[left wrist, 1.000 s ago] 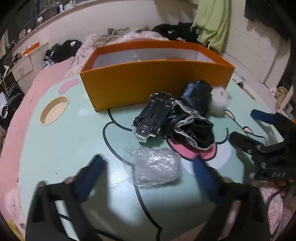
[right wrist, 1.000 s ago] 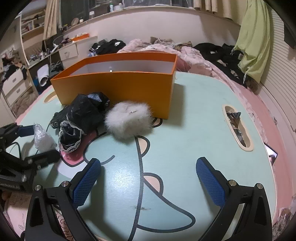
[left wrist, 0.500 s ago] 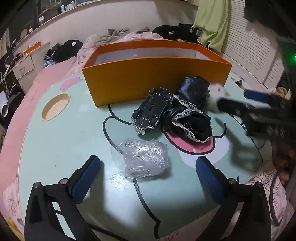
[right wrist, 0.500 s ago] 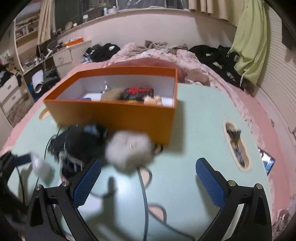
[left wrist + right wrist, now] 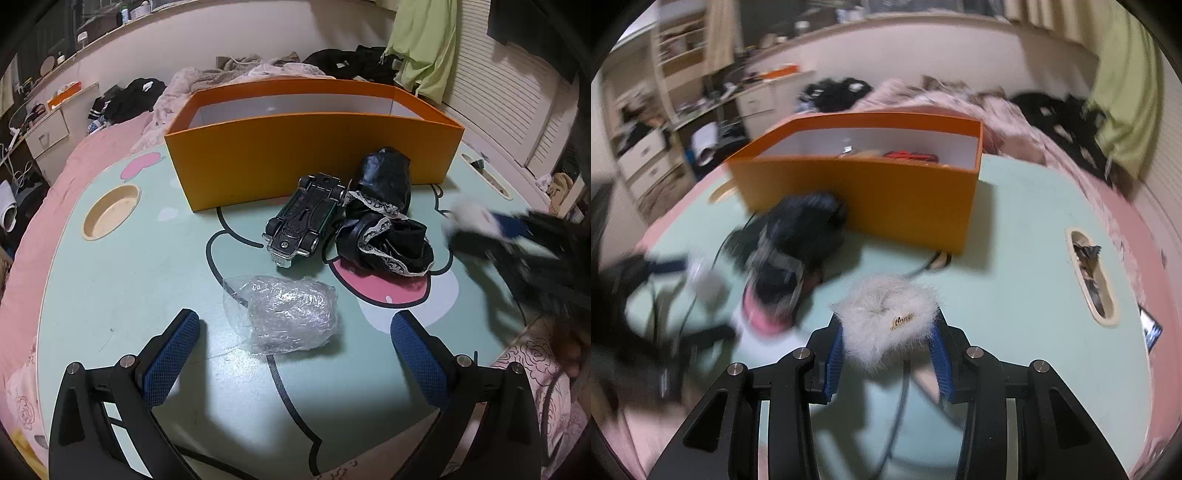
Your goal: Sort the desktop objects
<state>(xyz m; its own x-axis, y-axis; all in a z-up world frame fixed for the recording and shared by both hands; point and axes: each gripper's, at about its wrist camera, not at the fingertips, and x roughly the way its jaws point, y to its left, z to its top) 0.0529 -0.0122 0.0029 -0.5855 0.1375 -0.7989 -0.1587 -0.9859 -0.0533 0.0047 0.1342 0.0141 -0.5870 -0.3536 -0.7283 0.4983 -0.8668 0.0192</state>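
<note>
Two tongs differ: the right tongs (image 5: 888,328) are closing on a white fluffy pompom (image 5: 886,317) at lower centre, while the left tongs (image 5: 295,350) gape empty behind a plastic wrap bundle (image 5: 286,314).

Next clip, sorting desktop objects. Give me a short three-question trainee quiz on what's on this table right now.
1. True or false: the toy car lies upside down.
2. What sits between the right gripper pads as its jaws are closing? A) bubble-wrap bundle B) white fluffy pouch C) black lace garment
3. Fill in: the bubble-wrap bundle lies in front of the open ____ gripper.

Key: 1 true; 2 B, the white fluffy pouch; 3 left.
</note>
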